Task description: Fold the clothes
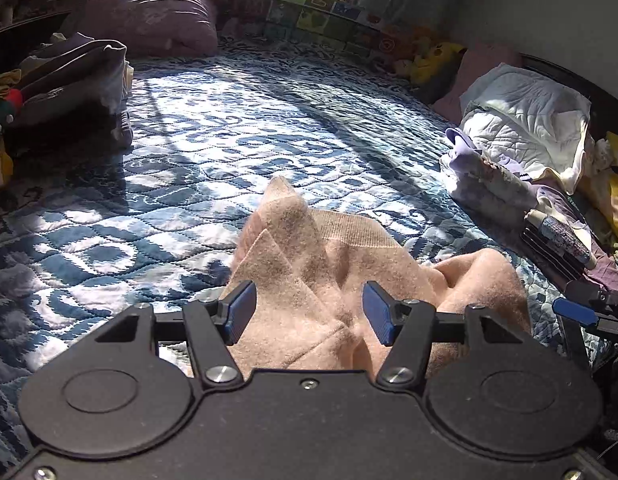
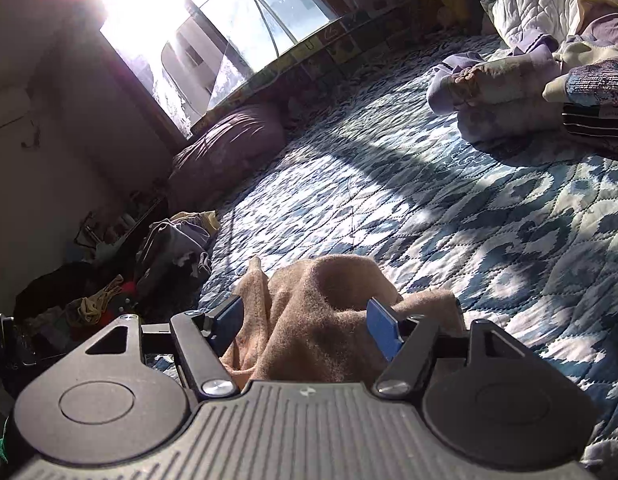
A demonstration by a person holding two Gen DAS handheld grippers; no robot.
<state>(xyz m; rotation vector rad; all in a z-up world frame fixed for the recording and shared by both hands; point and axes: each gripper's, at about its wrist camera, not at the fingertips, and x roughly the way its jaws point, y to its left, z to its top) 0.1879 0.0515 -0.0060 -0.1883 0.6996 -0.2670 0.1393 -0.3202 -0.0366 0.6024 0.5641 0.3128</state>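
Observation:
A peach fleece garment [image 1: 309,264] lies crumpled on the blue and white quilted bedspread [image 1: 189,140]. My left gripper [image 1: 309,312] hangs just over it, open, its blue pads wide apart with the fabric showing between and below them. In the right wrist view the same garment [image 2: 329,300] bulges up between the spread fingers of my right gripper [image 2: 305,326], which is also open. A blue fingertip [image 1: 573,311] of the right gripper shows at the right edge of the left wrist view, beside the garment.
A purple pillow [image 1: 149,16] lies by the window at the far side. A heap of clothes [image 1: 69,76] sits at the left. At the right are a white quilt [image 1: 525,120], folded clothes [image 1: 489,184] and yellow plush toys [image 1: 433,60].

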